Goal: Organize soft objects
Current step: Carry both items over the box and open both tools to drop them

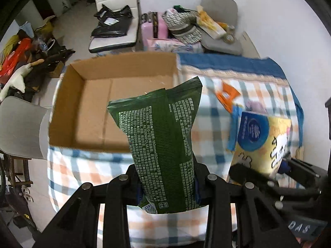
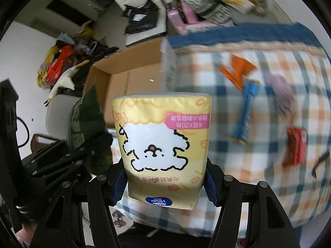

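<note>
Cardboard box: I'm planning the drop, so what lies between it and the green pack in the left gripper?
Nothing. In the left wrist view the green pack, clamped in the left gripper, overlaps the near wall of the empty cardboard box, with only checked cloth below.

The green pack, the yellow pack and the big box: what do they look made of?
Green pack: glossy plastic film, creased, printed with white text. Yellow pack: shiny soft plastic wrap, probably around tissues. Box: plain brown cardboard, matte, with fold lines on its floor.
</note>
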A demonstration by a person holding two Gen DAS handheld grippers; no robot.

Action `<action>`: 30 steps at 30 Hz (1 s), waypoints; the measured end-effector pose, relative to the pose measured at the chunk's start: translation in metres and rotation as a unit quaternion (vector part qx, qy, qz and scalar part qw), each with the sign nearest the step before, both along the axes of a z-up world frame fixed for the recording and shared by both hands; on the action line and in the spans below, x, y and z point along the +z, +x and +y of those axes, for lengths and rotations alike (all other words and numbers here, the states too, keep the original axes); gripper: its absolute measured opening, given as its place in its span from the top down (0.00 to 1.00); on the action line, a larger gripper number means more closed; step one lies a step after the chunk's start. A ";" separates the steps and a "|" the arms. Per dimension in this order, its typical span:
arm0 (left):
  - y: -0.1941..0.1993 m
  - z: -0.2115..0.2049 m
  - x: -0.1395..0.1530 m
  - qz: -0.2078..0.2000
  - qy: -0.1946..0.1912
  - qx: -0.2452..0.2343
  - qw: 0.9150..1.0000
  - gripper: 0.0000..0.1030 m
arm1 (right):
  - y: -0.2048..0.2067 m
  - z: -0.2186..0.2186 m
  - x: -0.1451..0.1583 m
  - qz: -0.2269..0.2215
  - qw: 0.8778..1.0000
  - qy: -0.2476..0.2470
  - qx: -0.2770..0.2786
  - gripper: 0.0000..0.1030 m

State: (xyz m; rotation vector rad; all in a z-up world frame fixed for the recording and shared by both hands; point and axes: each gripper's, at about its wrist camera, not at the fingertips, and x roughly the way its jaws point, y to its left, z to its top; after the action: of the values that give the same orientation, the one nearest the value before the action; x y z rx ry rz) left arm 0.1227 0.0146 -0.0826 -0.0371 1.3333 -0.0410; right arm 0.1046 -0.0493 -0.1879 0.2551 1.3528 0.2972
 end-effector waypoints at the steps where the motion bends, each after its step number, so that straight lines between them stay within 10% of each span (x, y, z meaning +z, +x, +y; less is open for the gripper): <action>1: 0.009 0.008 0.000 0.000 0.003 0.002 1.000 0.69 | 0.009 0.009 -0.001 0.001 1.000 0.004 0.001 0.37; 13: 0.139 0.116 -0.074 0.097 -0.037 0.033 0.994 0.69 | 0.147 0.110 -0.072 0.060 0.998 -0.033 -0.013 0.37; 30: 0.213 0.135 -0.179 0.191 -0.085 -0.020 0.978 0.67 | 0.233 0.152 -0.168 0.114 0.988 -0.103 -0.005 0.35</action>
State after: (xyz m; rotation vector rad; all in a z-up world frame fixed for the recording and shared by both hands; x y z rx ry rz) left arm 0.3352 0.1493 -0.2617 -0.1708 1.7126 -0.1905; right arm 0.3376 0.1027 -0.3555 0.1260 1.5960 0.1198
